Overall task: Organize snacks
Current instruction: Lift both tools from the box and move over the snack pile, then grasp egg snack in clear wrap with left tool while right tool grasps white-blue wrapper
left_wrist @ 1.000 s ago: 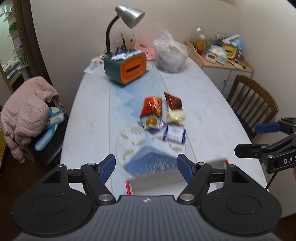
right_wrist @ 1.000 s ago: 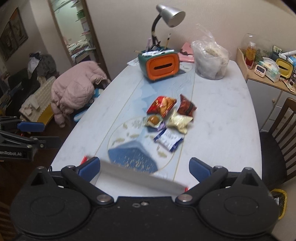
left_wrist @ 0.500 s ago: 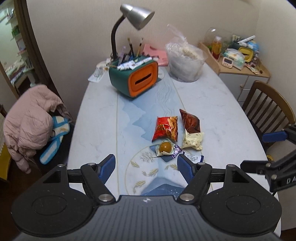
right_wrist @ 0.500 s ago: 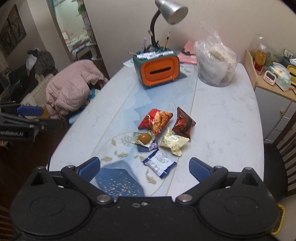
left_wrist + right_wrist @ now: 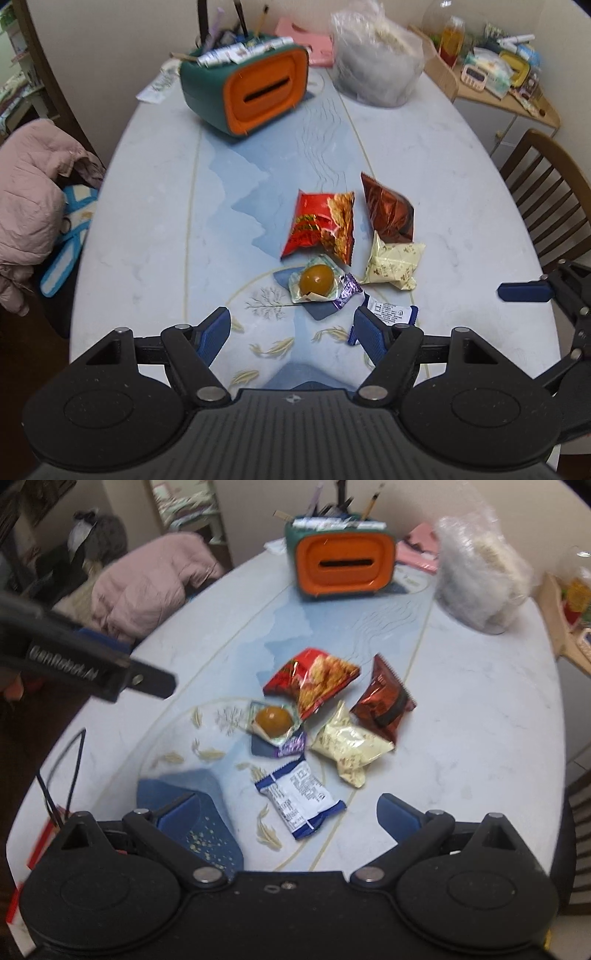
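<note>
Closer and lower over the snack pile [image 5: 325,731] than a second ago, left gripper [image 5: 291,330] and right gripper [image 5: 288,812] both spread, empty; first pick imminent, probably.

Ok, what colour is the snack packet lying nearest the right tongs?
White with blue ends, the packet; clearest in the right wrist view.

Snack packets [image 5: 325,229] are lying clustered mid-table [image 5: 147,206]; the slotted box [image 5: 247,88] is standing behind them, the plastic bag [image 5: 376,70] sitting to its right.
</note>
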